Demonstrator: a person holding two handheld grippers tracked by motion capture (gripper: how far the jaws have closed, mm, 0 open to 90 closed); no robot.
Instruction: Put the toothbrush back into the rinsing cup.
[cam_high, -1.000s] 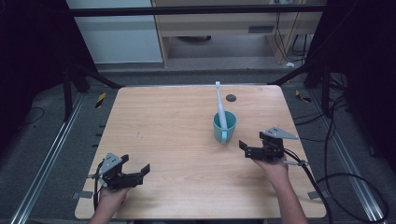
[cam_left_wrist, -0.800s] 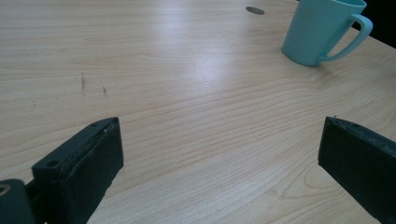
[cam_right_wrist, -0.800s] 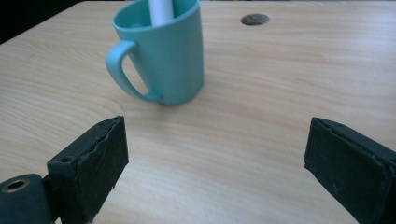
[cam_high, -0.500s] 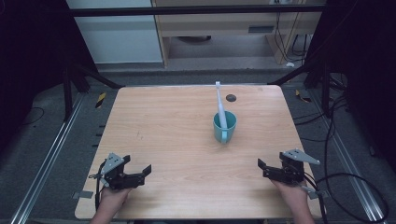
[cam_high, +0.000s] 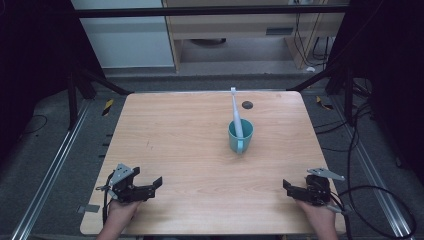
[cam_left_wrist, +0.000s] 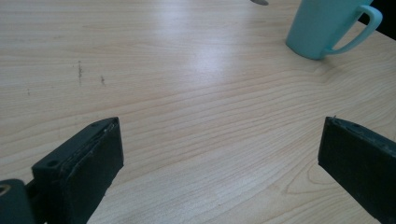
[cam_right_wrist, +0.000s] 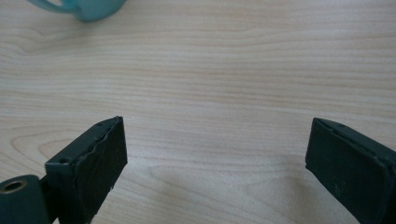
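We see the teal mug (cam_high: 240, 135) upright on the counter (cam_high: 190, 130), right of centre, with a white toothbrush (cam_high: 236, 114) standing in it, head up and leaning toward the far edge. The high view gives us that brush; the left gripper view gives the mug's handle. Well apart from it, our left gripper (cam_high: 150, 185) and right gripper (cam_high: 292, 187) sit near the front corners, jaws spread wide over bare wood, holding nothing.

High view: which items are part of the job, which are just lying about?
Job:
teal mug
toothbrush standing in the mug
left tool, open
right tool, open

Lying about:
dark round spot on the table
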